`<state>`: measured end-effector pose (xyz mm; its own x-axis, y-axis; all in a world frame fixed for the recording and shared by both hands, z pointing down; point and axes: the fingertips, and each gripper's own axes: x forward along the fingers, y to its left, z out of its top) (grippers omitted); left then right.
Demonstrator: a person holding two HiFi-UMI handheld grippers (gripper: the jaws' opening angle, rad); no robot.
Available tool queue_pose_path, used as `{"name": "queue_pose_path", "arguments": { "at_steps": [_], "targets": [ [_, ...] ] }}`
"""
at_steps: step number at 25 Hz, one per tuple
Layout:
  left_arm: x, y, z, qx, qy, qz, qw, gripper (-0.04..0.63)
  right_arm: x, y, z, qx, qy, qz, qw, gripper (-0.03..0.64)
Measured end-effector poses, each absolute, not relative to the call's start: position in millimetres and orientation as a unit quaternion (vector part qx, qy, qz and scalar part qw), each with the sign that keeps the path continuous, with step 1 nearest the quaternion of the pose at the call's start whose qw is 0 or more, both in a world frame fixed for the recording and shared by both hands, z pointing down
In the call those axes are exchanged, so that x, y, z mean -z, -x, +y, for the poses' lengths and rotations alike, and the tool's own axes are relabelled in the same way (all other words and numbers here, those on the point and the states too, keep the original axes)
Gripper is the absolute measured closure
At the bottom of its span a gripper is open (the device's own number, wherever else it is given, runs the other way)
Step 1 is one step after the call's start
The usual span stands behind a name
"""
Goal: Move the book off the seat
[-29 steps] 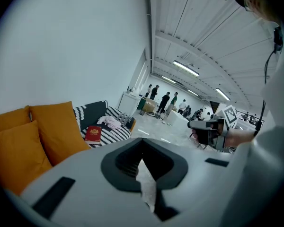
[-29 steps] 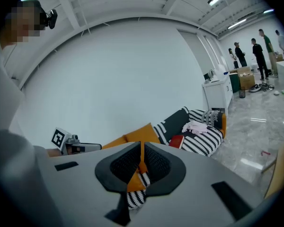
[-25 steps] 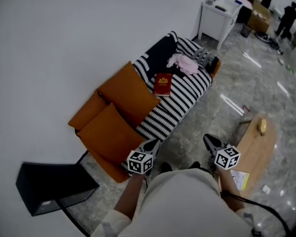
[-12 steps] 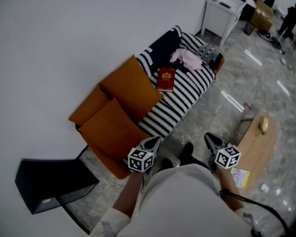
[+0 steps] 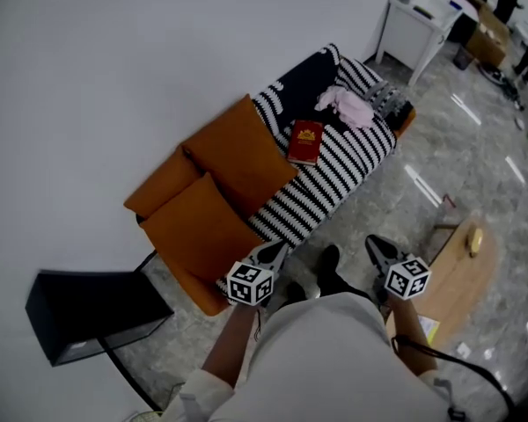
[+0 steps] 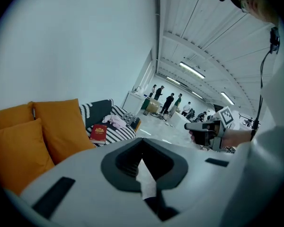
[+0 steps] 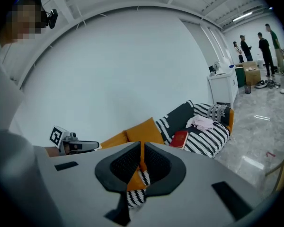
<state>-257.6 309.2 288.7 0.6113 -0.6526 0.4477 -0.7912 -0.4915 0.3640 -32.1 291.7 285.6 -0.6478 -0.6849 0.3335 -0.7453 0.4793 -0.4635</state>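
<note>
From the head view, spotted the red book (image 5: 306,141) flat on the striped seat (image 5: 339,178), just beside an orange cushion (image 5: 239,152). In the left gripper view, found the left gripper (image 6: 142,159) pressed together, empty. In the right gripper view, found the right gripper (image 7: 141,163) likewise closed on nothing. Judged the book stiff and light, best pinched across a free edge.

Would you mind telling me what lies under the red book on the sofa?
The red book lies flat on a black-and-white striped throw. The seat beneath that throw is covered and cannot be seen.
</note>
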Motion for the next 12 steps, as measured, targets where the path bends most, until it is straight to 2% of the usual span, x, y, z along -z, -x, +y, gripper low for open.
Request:
{"name": "queue_pose_path", "arguments": {
  "at_steps": [12],
  "targets": [
    [-286,216,237,-0.104,-0.838,-0.457,0.278,0.594,-288,2,200,-0.302,-0.369,-0.876,0.073,0.569]
  ]
}}
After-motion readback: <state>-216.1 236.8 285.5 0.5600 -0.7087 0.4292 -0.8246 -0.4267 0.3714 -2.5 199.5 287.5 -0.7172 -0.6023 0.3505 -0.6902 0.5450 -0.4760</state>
